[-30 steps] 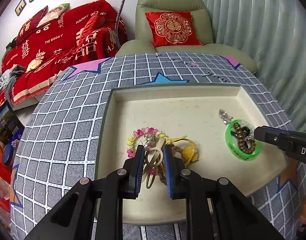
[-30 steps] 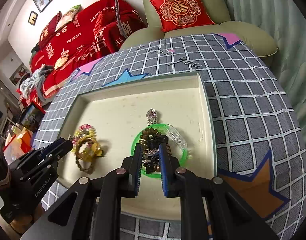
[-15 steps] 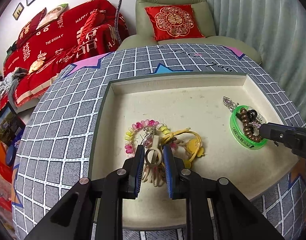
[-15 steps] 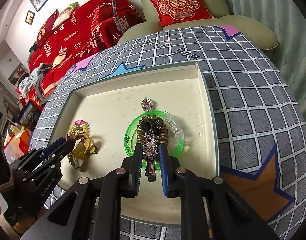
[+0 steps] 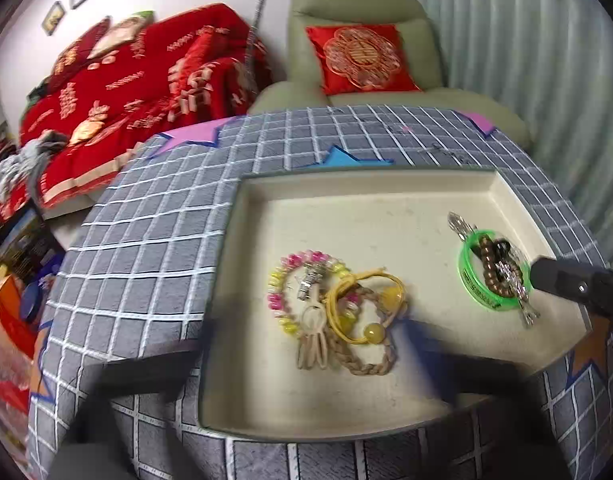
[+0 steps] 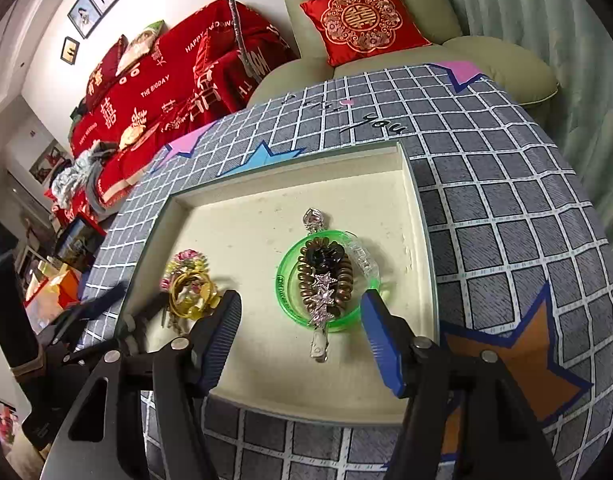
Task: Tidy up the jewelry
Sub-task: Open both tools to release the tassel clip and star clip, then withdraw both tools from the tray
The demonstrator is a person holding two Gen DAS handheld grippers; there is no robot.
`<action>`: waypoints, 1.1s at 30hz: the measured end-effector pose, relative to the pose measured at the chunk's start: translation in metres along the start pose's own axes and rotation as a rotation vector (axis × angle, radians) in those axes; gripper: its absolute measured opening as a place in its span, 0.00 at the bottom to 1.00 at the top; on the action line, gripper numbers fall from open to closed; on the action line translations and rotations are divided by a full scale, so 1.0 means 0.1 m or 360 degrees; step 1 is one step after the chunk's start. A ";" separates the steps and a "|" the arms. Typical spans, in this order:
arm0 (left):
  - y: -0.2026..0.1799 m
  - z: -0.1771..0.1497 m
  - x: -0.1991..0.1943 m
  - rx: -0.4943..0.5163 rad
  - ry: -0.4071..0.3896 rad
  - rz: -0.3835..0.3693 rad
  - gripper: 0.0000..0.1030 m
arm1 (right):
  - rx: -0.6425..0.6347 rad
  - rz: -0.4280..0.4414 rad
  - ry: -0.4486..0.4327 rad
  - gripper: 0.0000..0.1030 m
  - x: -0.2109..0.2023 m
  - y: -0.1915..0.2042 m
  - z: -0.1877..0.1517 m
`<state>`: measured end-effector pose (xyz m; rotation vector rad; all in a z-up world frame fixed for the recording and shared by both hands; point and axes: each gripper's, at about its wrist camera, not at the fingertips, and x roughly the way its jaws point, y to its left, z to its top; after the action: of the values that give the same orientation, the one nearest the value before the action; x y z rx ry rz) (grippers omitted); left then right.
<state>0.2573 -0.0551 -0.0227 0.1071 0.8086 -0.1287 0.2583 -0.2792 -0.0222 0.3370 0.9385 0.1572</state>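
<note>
A cream tray (image 5: 366, 176) (image 6: 246, 220) sits on the checked cloth. At its left lie a pink-yellow bead bracelet (image 5: 282, 280), a cream claw clip (image 5: 312, 332), a yellow hair tie (image 5: 370, 320) and a braided band (image 5: 366, 364). My left gripper (image 5: 302, 364) is blurred, its jaws opening wide around the claw clip without touching it. At the right, a green bangle (image 6: 286, 284) holds a brown spiral tie (image 6: 306, 276) and a silver star clip (image 6: 320, 308). My right gripper (image 6: 300, 298) is opening, with the star clip lying loose between its pads.
A clear clip (image 6: 360, 258) and a silver pendant (image 6: 313, 216) lie by the bangle. The round table carries a grey checked cloth (image 6: 506, 208). Behind stand a green armchair (image 5: 358, 12) with a red cushion, a red-covered sofa (image 5: 138, 80) and curtains (image 5: 526, 60).
Both grippers went from shut to wide apart. The left let go of the cream claw clip and the right let go of the silver star clip; both clips now rest in the tray.
</note>
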 end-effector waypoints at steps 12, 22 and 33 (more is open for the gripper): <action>0.02 -0.19 -0.39 -0.0030 -0.0053 0.0027 1.00 | -0.0084 -0.0193 -0.0191 0.94 -0.43 0.12 -0.34; 0.04 -0.40 -0.64 -0.0076 -0.0071 0.0054 1.00 | -0.0096 -0.0280 -0.0232 1.00 -0.59 0.11 -0.61; 0.00 -0.49 -0.71 -0.0062 -0.0069 0.0066 1.00 | -0.0159 -0.0324 -0.0240 1.00 -0.62 0.19 -0.68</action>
<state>0.1740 -0.0426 -0.0046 0.0838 0.7646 -0.0758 0.1669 -0.2640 -0.0048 0.1570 0.8070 -0.0079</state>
